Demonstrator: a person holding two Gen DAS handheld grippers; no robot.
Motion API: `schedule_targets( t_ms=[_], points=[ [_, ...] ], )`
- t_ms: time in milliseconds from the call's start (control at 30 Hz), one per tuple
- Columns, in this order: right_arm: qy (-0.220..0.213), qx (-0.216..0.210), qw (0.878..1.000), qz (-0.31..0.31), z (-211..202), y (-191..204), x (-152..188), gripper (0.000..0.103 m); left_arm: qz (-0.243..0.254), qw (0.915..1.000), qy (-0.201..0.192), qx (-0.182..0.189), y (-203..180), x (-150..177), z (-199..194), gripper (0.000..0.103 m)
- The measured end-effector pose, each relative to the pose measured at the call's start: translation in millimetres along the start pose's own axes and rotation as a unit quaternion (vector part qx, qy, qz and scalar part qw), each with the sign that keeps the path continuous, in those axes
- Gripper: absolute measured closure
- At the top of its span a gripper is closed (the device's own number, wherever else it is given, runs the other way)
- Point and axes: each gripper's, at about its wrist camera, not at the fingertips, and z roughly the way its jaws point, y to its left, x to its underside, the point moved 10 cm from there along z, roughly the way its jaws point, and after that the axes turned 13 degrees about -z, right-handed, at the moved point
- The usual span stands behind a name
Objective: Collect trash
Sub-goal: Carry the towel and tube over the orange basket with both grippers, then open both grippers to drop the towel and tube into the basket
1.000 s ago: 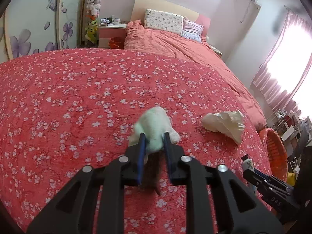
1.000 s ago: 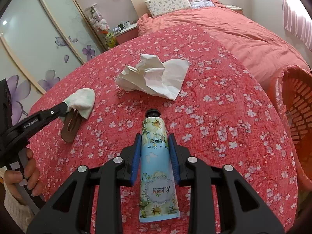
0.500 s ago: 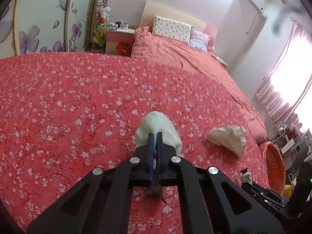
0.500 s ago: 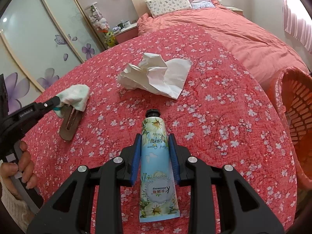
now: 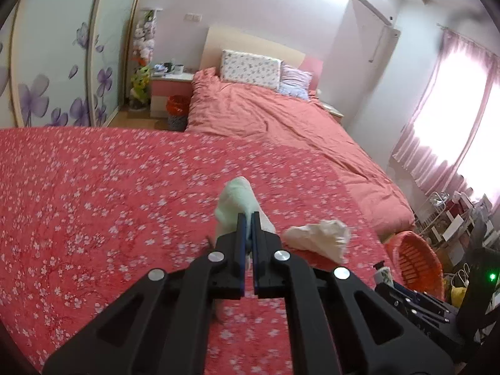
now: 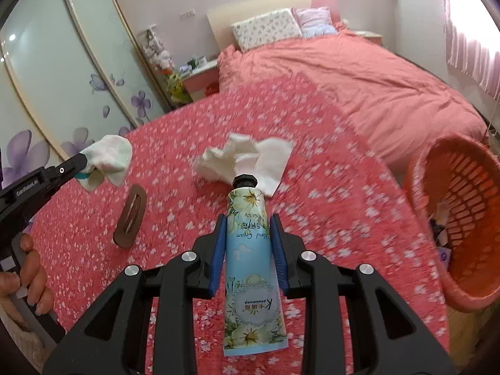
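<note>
My left gripper (image 5: 248, 218) is shut on a small pale-green tissue wad (image 5: 235, 201), which hangs lifted above the red flowered bedspread (image 5: 93, 193). The right wrist view shows that same tissue wad (image 6: 107, 159) at the left gripper's tip (image 6: 82, 164), clear of the cover. My right gripper (image 6: 248, 222) is shut on a hand cream tube (image 6: 250, 250), light blue with flowers, black cap pointing away. A crumpled white tissue (image 6: 247, 161) lies on the bedspread beyond the tube and appears as the crumpled tissue (image 5: 318, 234) right of my left gripper.
A brown flat hair clip (image 6: 131, 215) lies on the cover where the wad was. An orange plastic basket (image 6: 453, 218) stands off the bed's right edge, with some items inside. A person's hand (image 6: 28, 275) holds the left gripper's handle. A pink bed (image 5: 265, 118) lies beyond.
The left jaws closed on the green wad and lifted it off the cover, uncovering the brown clip. The right gripper rose a little with the tube in it.
</note>
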Motion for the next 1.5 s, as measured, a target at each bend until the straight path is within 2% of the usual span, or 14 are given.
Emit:
schedule_targets(
  t_ms=[233,467,867,1133,1267,1500],
  points=[
    [-0.039,0.023,0.999,0.004,-34.3,-19.6,-15.9,0.075,0.021,0.9993,-0.007,0.029,-43.4,4.6,-19.9,0.099],
    [-0.077,0.051,0.996,0.01,-65.7,-45.6,-19.8,0.075,0.048,0.9967,-0.003,0.065,-92.0,23.0,-32.5,0.099],
    [-0.125,0.099,0.986,0.052,-115.9,-124.7,-18.5,0.075,0.091,0.9869,0.026,0.131,-187.9,68.9,-30.3,0.099],
    [-0.139,0.123,0.978,0.092,-132.7,-184.2,-8.2,0.075,0.123,0.9743,0.059,0.179,-262.1,113.2,-14.7,0.099],
    [-0.142,0.13,0.975,0.111,-133.6,-210.2,-1.9,0.075,0.142,0.9642,0.084,0.207,-302.0,142.2,-3.7,0.099],
    [-0.149,0.131,0.97,0.142,-131.2,-243.6,8.1,0.075,0.167,0.9511,0.115,0.233,-344.1,181.1,20.5,0.099]
  ],
)
